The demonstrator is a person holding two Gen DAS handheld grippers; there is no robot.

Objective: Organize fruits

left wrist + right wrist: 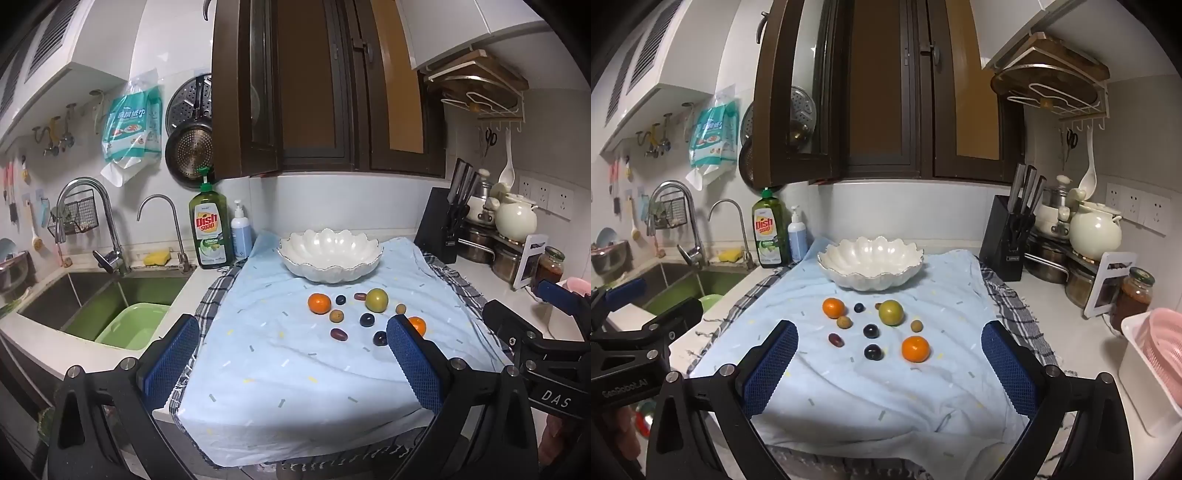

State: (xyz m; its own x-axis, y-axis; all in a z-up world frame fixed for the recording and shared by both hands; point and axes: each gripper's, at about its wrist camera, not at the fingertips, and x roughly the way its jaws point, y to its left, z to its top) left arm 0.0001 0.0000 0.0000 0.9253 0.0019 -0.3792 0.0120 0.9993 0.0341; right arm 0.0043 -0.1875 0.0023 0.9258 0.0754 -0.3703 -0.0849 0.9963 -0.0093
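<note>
2 sets of jaws, my left gripper (pixel 291 354) and my right gripper (pixel 888 363), are spread wide and hold nothing above the pale blue cloth (pixel 886 398) on the table. 2 oranges (pixel 833 308) (pixel 915 349), 1 green fruit (pixel 891 312) and several small dark and brownish fruits (pixel 871 331) lie loose on the cloth, apart from one another. The scalloped white bowl (pixel 870 264) stands just behind them. The sink (pixel 110 295) lies to the left.
</note>
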